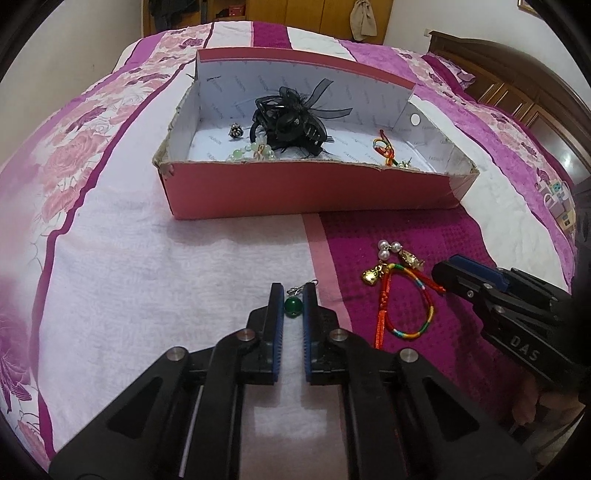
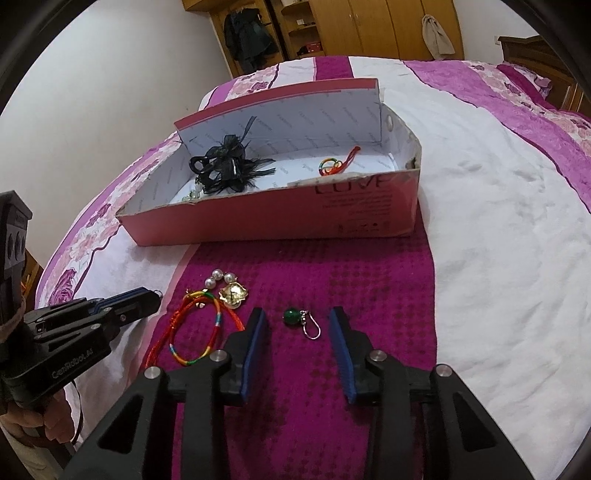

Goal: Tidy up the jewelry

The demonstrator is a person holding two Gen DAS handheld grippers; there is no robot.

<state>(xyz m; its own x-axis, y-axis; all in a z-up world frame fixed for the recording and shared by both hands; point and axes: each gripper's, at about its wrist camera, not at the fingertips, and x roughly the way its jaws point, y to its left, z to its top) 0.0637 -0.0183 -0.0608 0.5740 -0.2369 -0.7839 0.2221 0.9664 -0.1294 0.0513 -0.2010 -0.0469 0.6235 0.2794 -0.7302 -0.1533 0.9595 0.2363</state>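
My left gripper (image 1: 293,295) is shut on a green bead earring (image 1: 293,306), its hook sticking out past the tips. My right gripper (image 2: 297,321) is open, with a second green bead earring (image 2: 291,316) lying between its fingers on the magenta bedspread. A multicoloured cord bracelet (image 2: 201,332) with a gold charm, and a pearl-and-gold piece (image 2: 227,290), lie to its left. The pink shoebox (image 1: 306,192) beyond holds a black hair clip (image 1: 291,118), a pale green bead bracelet (image 1: 251,151), a small flower piece (image 1: 235,131) and a red cord (image 1: 384,147).
The bed (image 2: 498,240) carries a pink, white and magenta floral cover. Wooden wardrobes (image 2: 369,26) and a headboard (image 1: 517,74) stand behind. The left gripper also shows in the right wrist view (image 2: 147,299), low over the cover.
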